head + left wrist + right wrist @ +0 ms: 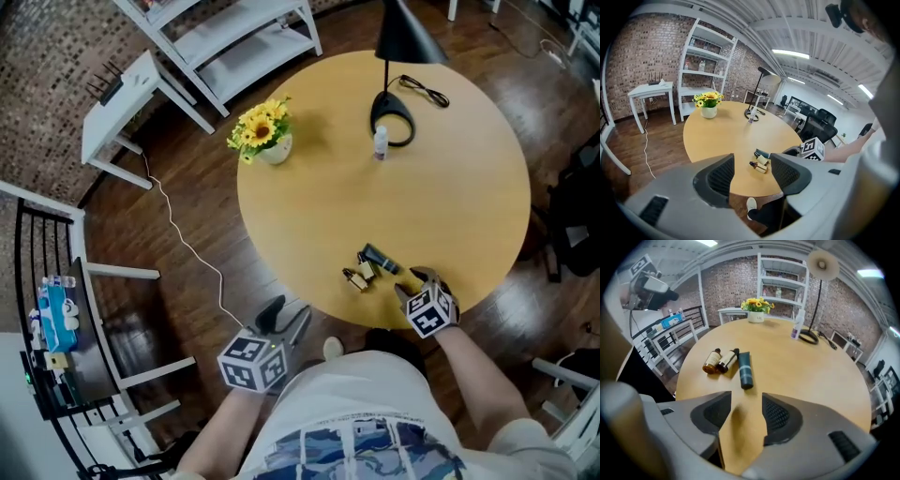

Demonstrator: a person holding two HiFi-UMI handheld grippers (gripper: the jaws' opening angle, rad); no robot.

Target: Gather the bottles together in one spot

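Just ahead of my right gripper (pixel 746 399), released and empty, 3 bottles (pixel 727 360) lie bunched, apparently the gathering spot; my left gripper (pixel 751 164) hangs open, empty; 1 spray bottle (pixel 797 328) stands far beyond.

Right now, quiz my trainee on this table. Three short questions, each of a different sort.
1. How many amber bottles lie beside the dark tube?
2. True or false: the right gripper holds one of them.
3. The upright clear bottle stands next to: A the sunflower pot; B the black lamp; C the amber bottles.

Key: 1 two; 2 false, its jaws stand apart with nothing between them; 3 B.
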